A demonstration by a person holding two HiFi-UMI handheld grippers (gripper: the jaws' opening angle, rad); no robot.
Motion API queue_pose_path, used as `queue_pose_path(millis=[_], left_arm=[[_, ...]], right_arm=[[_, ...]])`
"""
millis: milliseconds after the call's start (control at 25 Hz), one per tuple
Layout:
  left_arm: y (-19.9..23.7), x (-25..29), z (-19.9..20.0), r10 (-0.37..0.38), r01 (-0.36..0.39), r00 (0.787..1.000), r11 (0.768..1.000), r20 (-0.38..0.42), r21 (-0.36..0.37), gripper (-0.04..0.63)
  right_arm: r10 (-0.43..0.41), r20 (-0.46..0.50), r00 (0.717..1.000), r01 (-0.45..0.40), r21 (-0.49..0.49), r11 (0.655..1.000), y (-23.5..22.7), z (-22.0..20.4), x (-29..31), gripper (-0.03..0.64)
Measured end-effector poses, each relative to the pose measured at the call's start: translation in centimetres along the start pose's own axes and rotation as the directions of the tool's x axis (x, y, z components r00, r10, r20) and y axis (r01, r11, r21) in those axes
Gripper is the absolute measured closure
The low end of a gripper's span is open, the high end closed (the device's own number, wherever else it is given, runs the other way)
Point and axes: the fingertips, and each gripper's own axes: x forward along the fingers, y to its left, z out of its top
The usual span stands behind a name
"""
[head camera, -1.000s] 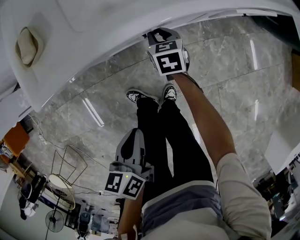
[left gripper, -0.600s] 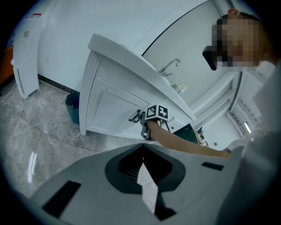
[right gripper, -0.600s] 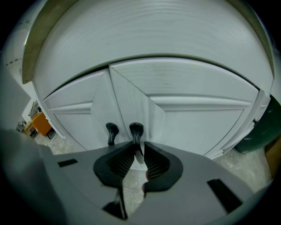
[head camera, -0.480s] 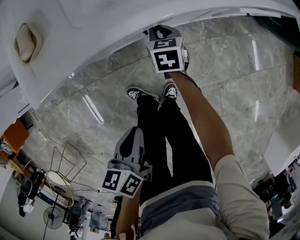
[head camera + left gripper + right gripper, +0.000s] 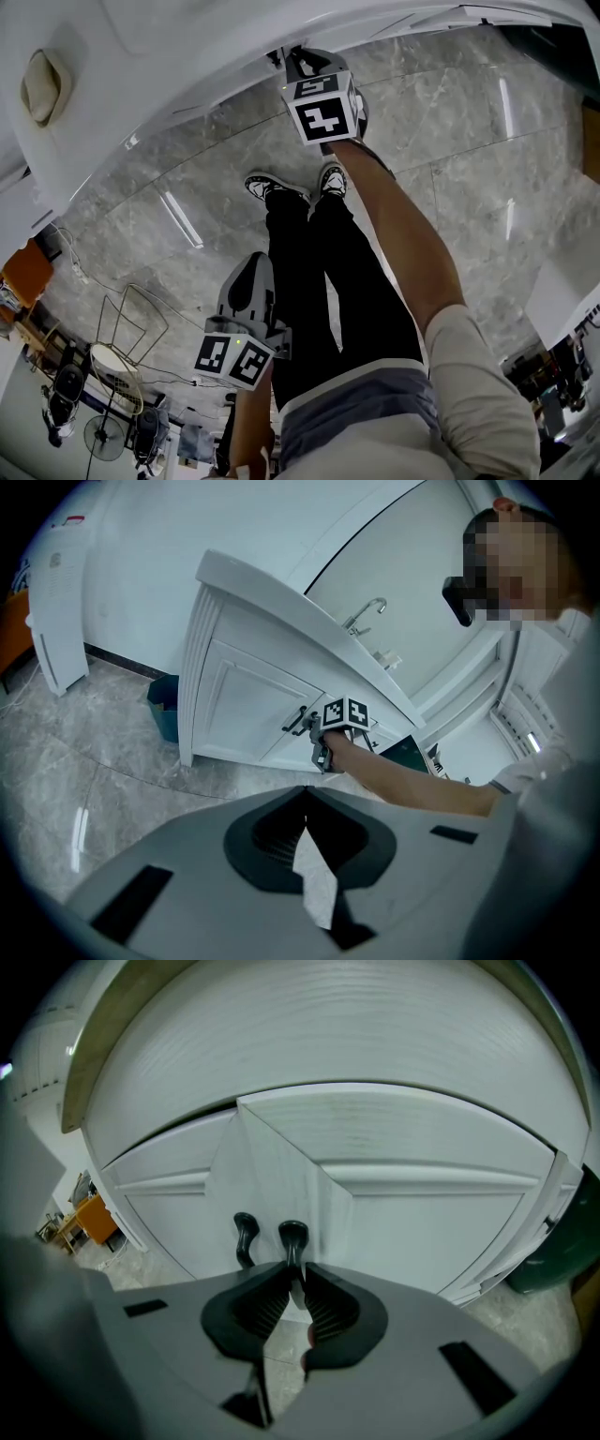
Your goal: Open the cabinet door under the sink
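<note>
The left gripper (image 5: 305, 799) hangs well away from the cabinet (image 5: 234, 691), jaws shut tight with nothing in them. The right gripper (image 5: 295, 1271) is at the cabinet door (image 5: 427, 1232), pinching its black handle (image 5: 292, 1235).

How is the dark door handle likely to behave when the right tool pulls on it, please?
The handle looks like a rigid bar fixed to the white door, so it probably won't flex. Its smooth finish may be slippery, though the right tool is shut on it. The door would likely swing, not lift.
</note>
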Motion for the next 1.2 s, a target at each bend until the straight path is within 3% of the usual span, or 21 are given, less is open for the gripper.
queue_pose_path(millis=[1200], left_arm=[[-2.5, -0.6, -2.6, -0.03, 0.031, 0.999, 0.999, -0.009, 0.014, 0.595]], right_arm=[[0.049, -0.025, 0.998, -0.051, -0.074, 0.996, 0.1, -3.2, -2.8, 0.558]])
